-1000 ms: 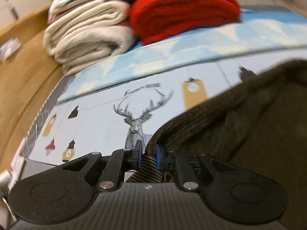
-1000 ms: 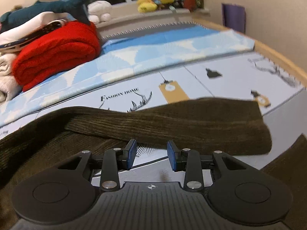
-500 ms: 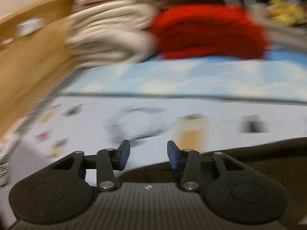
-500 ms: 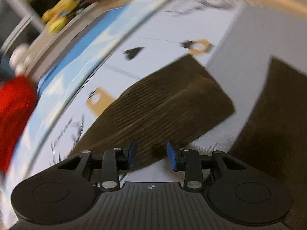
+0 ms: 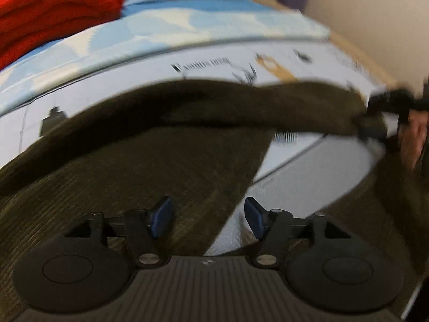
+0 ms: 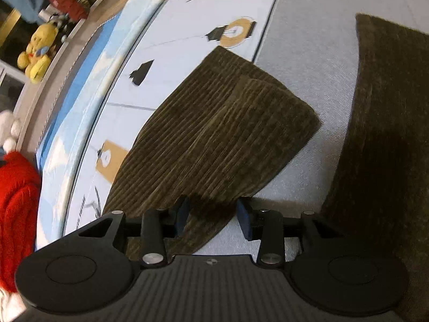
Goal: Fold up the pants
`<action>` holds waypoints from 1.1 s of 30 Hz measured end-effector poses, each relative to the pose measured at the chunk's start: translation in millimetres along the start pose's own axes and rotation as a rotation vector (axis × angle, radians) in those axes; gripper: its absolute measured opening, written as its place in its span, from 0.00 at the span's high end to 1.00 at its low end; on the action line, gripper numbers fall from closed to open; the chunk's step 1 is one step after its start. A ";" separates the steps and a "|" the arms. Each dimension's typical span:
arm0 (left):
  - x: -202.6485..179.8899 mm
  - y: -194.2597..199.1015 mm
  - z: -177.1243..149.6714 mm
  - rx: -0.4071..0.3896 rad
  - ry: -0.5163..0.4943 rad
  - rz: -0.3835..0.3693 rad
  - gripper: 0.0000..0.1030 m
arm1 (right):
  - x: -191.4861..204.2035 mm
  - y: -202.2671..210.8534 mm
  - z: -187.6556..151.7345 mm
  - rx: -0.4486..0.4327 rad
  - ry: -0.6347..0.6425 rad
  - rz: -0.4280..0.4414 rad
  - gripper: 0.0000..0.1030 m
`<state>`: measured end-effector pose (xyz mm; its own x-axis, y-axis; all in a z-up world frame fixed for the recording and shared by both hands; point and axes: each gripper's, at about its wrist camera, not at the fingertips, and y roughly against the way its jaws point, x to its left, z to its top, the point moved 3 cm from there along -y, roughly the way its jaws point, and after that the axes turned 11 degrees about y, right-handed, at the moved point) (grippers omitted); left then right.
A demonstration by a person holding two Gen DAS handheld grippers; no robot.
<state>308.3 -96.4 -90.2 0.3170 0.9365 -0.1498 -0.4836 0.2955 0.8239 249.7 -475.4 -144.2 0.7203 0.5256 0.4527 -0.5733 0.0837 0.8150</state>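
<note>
On the bed (image 6: 308,13), brown corduroy pants (image 6: 219,134) lying flat, left tool (image 5: 207,216) just opened, spread, empty, right tool (image 6: 213,216) parted, gripping nothing, above a leg's edge.

A line of dark printed lettering (image 5: 201,64) stands on the white bed sheet (image 5: 150,69), just beyond the far edge of the brown corduroy pants (image 5: 166,161) (too smeared by motion blur to read). No other text, label or number is legible.
</note>
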 end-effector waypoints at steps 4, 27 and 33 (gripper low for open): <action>-0.3 -22.2 -10.6 0.039 -0.054 0.098 0.83 | 0.5 1.5 6.5 -0.044 0.025 -0.031 0.92; 3.7 8.2 -19.2 0.076 -0.332 -0.048 0.91 | 21.9 -29.1 51.7 -0.105 0.153 0.118 0.38; 7.3 3.0 -26.3 0.101 -0.338 -0.028 0.83 | 38.8 -65.2 69.0 -0.113 0.201 0.194 0.39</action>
<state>287.7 -83.7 -103.2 0.5895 0.8078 0.0027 -0.3931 0.2840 0.8745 342.0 -518.9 -154.8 0.5080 0.6970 0.5062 -0.7407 0.0535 0.6697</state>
